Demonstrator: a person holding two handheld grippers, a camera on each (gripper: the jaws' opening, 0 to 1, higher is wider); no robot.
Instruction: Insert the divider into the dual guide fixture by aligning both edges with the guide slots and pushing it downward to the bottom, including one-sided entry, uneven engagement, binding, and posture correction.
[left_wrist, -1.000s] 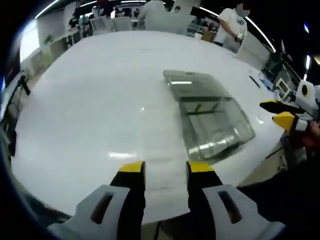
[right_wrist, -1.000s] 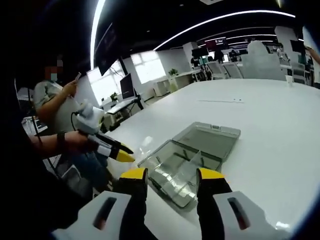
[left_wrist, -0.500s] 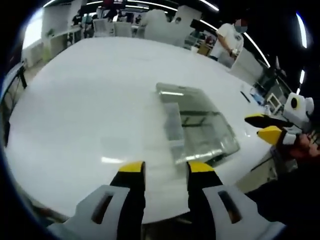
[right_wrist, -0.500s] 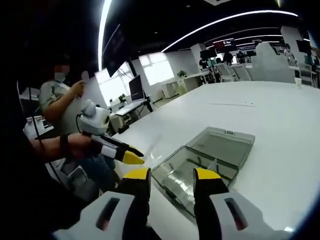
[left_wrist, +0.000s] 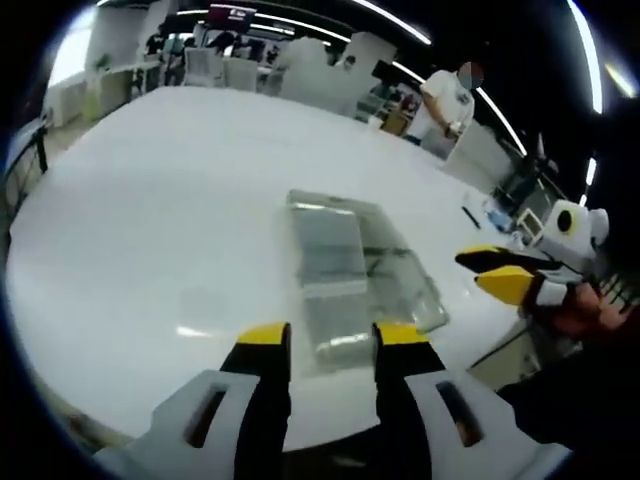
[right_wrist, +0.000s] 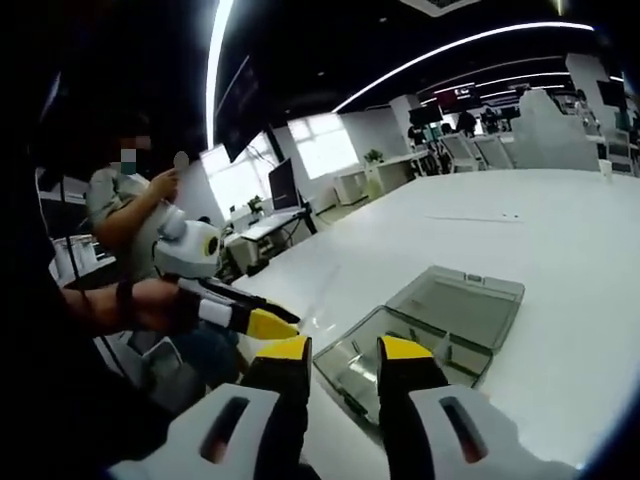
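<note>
The clear plastic case (left_wrist: 355, 280) lay open on the white table (left_wrist: 170, 200), its lid (right_wrist: 460, 305) folded flat beside the tray. In the left gripper view the left gripper (left_wrist: 327, 340) stood at 6 o'clock, jaws apart and holding nothing, the case just beyond its tips. The right gripper (left_wrist: 500, 275) entered at 3 o'clock, jaws parted and empty. The divider could not be made out within the transparent case. A person (left_wrist: 445, 95) stood at 1 o'clock.
</note>
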